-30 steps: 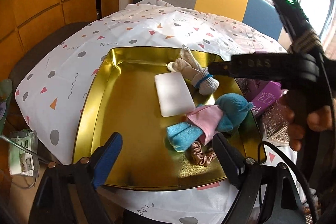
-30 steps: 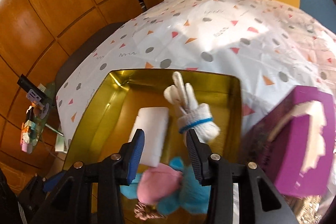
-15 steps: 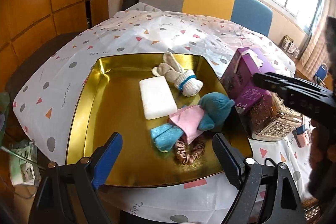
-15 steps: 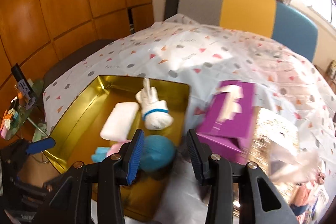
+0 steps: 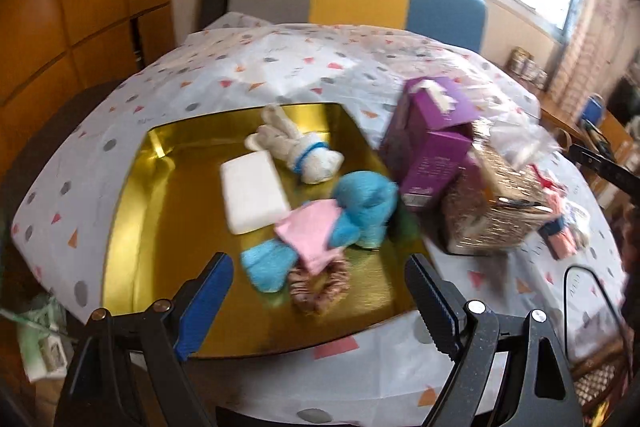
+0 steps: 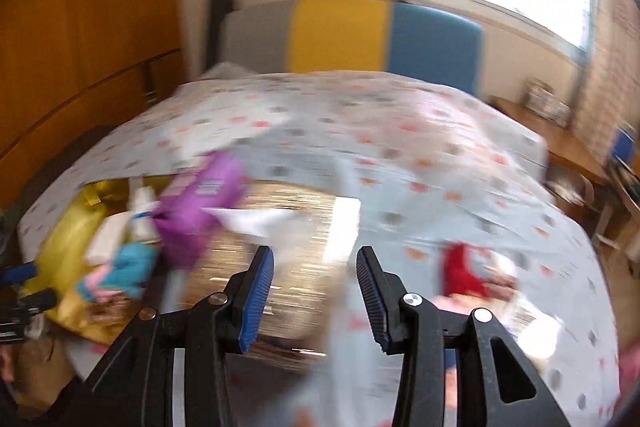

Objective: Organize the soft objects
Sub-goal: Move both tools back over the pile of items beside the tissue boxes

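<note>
Swinging away from the gold tray (image 5: 132, 211), the right gripper (image 6: 316, 283), fingers apart and empty, heads toward red and pink items (image 6: 464, 271) still outside; left gripper (image 5: 320, 291) hovers wide open over four soft things already placed.

The right gripper (image 6: 315, 291) has left the gold tray (image 6: 66, 239), where it hovered over the rolled white sock (image 5: 298, 149) a second ago. It now hangs with jaws apart over the gold basket (image 6: 288, 227) toward the worktop's right edge. The tray sits at its far left. The left gripper (image 5: 316, 303) has backed toward the near edge, revealing the purple box (image 5: 430, 147) and basket.
</note>
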A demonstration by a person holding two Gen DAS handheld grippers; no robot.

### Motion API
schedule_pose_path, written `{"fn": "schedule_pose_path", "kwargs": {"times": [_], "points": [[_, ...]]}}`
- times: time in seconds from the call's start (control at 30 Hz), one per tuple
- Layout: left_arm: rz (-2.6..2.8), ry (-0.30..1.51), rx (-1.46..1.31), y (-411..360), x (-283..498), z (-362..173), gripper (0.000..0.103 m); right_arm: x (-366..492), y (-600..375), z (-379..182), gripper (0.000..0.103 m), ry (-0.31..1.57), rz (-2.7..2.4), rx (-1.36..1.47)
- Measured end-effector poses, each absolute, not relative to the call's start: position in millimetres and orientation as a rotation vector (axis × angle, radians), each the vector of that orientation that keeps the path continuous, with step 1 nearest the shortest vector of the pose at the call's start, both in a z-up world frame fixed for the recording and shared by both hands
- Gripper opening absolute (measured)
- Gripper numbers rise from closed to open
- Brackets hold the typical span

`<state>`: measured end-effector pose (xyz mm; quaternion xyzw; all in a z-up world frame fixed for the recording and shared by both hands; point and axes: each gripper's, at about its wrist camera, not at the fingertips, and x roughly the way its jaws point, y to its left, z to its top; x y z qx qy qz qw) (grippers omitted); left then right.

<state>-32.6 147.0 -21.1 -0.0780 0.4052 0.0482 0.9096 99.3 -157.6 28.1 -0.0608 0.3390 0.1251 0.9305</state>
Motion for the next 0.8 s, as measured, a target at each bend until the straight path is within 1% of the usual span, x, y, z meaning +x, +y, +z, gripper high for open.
{"fn": "schedule_pose_path", "kwargs": {"times": [0.07, 0.13, 0.3, 0.37, 0.5, 0.73, 0.8], "points": [[0.070, 0.831, -0.145, 138.8, -31.1, -18.6, 0.088, 108.6, -200.8, 26.0, 0.047, 0.696, 0.144, -0.047], [0.036, 0.834, -0.130, 130.4, -28.2, -16.4, 0.088, 115.9, -240.2, 19.5, 0.053, 0.702, 0.031, 0.033], [-0.059, 0.813, -0.073, 99.9, -22.3, -3.6, 0.088, 123.4, -334.4, -13.4, 0.053, 0.740, -0.227, 0.304], [-0.122, 0.805, -0.056, 83.4, -18.8, 3.3, 0.087, 120.9, -363.5, -23.3, 0.053, 0.761, -0.267, 0.478], [-0.264, 0.807, -0.008, 36.9, -8.3, 14.5, 0.087, 115.0, -383.2, -34.8, 0.054, 0.786, -0.271, 0.609], [-0.471, 0.824, 0.077, -55.5, 12.6, 22.6, 0.087, 113.0, -387.1, -38.4, 0.054, 0.795, -0.228, 0.673], [-0.516, 0.837, 0.095, -80.0, 19.8, 18.3, 0.084, 113.2, -389.1, -40.5, 0.054, 0.800, -0.226, 0.699]]}}
